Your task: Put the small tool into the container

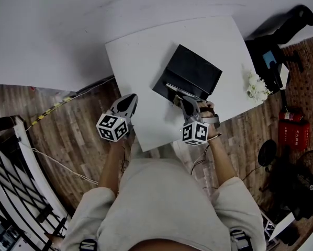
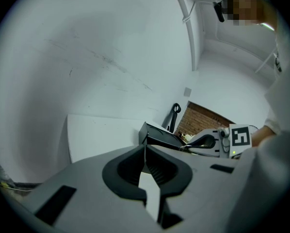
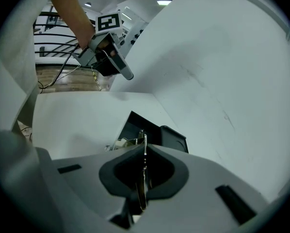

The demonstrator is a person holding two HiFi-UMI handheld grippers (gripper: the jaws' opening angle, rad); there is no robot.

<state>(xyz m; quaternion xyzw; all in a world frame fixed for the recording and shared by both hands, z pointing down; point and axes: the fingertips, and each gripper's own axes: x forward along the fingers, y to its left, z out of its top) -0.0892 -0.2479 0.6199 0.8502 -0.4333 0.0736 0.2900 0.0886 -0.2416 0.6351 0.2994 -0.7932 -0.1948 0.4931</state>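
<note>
Currently clamping the small tool [image 3: 142,191] edge-on in the right gripper [image 3: 144,147], pads tight on thin metal. Reading the tool's long axis as 6-to-12 along the jaw line in the right gripper view, with the tip poking just past the jaws and pointing at 12. Placing the black container [image 3: 170,138] dead ahead at 12, just beyond that tip, on the white table [image 1: 141,56]. Same story from the head view: container at 12 to 1 o'clock of that gripper, near. Holding the left gripper [image 2: 145,150] at 9 o'clock of the right, jaws together on nothing, well apart from the container. Judging the right hand far nearer. Probably needs a short push toward 12, nose down, then release over the opening. Not yet in.
</note>
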